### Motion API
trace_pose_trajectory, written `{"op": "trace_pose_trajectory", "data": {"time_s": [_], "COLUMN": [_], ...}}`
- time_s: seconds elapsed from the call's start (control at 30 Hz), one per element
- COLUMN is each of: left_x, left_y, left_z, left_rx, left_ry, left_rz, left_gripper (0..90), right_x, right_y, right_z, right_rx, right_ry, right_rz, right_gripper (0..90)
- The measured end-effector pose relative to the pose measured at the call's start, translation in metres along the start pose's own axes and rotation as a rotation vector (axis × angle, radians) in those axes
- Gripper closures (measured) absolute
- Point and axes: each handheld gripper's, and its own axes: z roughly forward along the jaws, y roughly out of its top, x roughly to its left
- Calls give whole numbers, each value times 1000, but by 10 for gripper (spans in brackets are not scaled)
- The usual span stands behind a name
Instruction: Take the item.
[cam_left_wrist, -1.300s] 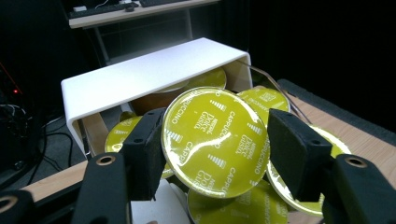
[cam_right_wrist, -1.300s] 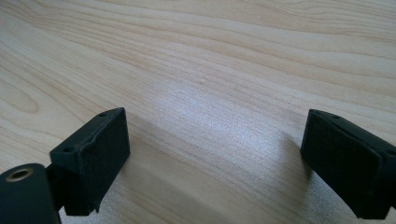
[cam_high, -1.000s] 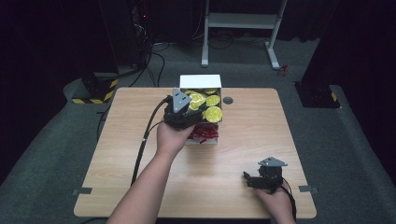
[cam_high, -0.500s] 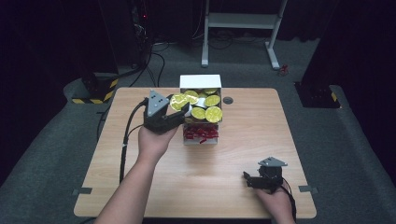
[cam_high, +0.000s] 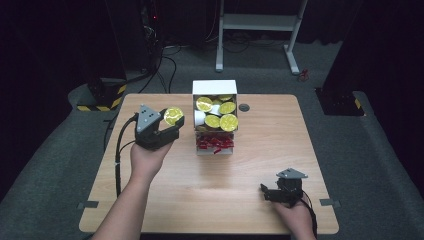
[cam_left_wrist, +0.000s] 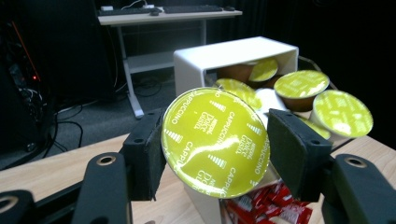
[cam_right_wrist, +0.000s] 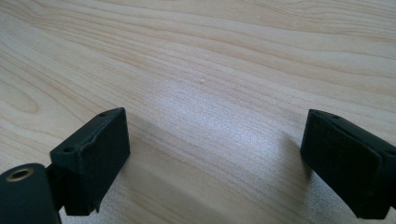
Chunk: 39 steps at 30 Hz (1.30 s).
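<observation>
My left gripper (cam_high: 167, 131) pinches a capsule (cam_left_wrist: 215, 142) across its rim, one of the fingers (cam_left_wrist: 147, 154) on each side, the yellow-green foil lid tilted toward my camera. I hold it in the air over the counter (cam_high: 170, 200), just to the left of the white box (cam_high: 215, 88) where the other capsules (cam_high: 220, 114) are piled above a tray of red packets (cam_high: 215, 143).

My right gripper (cam_high: 275, 192) rests at the near right of the counter, fingers spread, nothing between them.

The step, as I judge it, is carrying this capsule clear of the box to set it down. To do it well I should hold the squeeze steady, since the rim is thin and could slip; level the lid before lowering; come straight down onto bare counter; and open only once the base sits flat.
</observation>
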Motion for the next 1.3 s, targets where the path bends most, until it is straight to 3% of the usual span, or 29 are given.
{"op": "trace_pose_trajectory", "data": {"time_s": [0.43,1.3], "left_x": [17,32], "left_y": [-24,-70], "left_z": [-2,4], "left_rx": [30,90], "left_ry": [11,42], "left_rz": [-37,-75], "left_gripper": [400,401], "right_x": [0,0], "right_y": [0,0], "right_z": [0,0], "right_rx": [-1,0], "right_ry": [0,0], "right_rz": [-3,0], "right_gripper": [81,82]}}
